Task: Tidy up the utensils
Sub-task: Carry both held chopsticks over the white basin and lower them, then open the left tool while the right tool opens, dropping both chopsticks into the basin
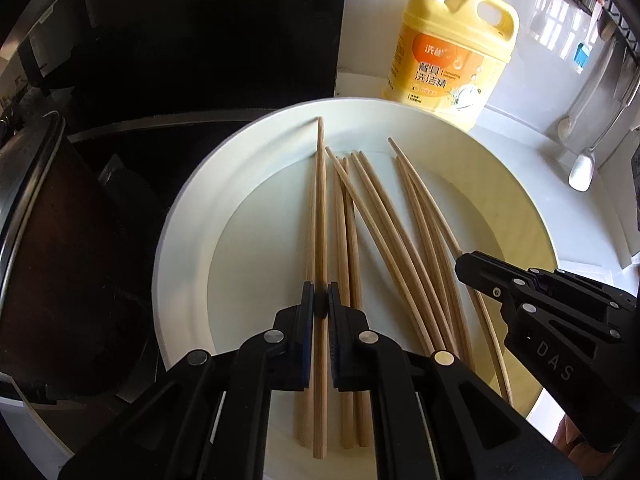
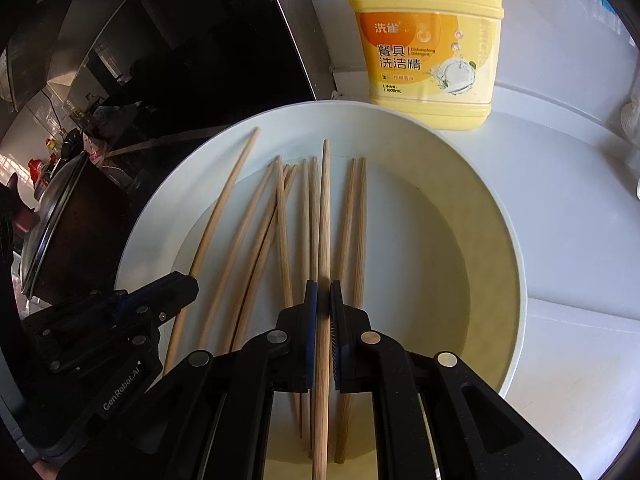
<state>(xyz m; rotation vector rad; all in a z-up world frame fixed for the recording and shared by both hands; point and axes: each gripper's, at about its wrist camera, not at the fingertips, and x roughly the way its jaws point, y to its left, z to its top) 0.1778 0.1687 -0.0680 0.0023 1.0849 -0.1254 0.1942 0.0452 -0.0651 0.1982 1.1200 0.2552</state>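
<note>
Several wooden chopsticks (image 1: 384,220) lie in a large white plate (image 1: 180,216) on the counter; they also show in the right wrist view (image 2: 248,240), in the plate (image 2: 492,216). My left gripper (image 1: 321,300) is shut on a chopstick (image 1: 320,200) that runs forward over the plate. My right gripper (image 2: 323,300) is shut on another chopstick (image 2: 325,216), also pointing forward over the plate. Each gripper shows in the other's view: the right one (image 1: 476,268) at the right, the left one (image 2: 180,284) at the left.
A yellow dish-soap bottle (image 1: 448,48) stands behind the plate, also in the right wrist view (image 2: 428,44). A dark pot with a lid (image 1: 48,240) sits on the black stove at the left. Spoons and utensils (image 1: 584,164) hang at the right wall.
</note>
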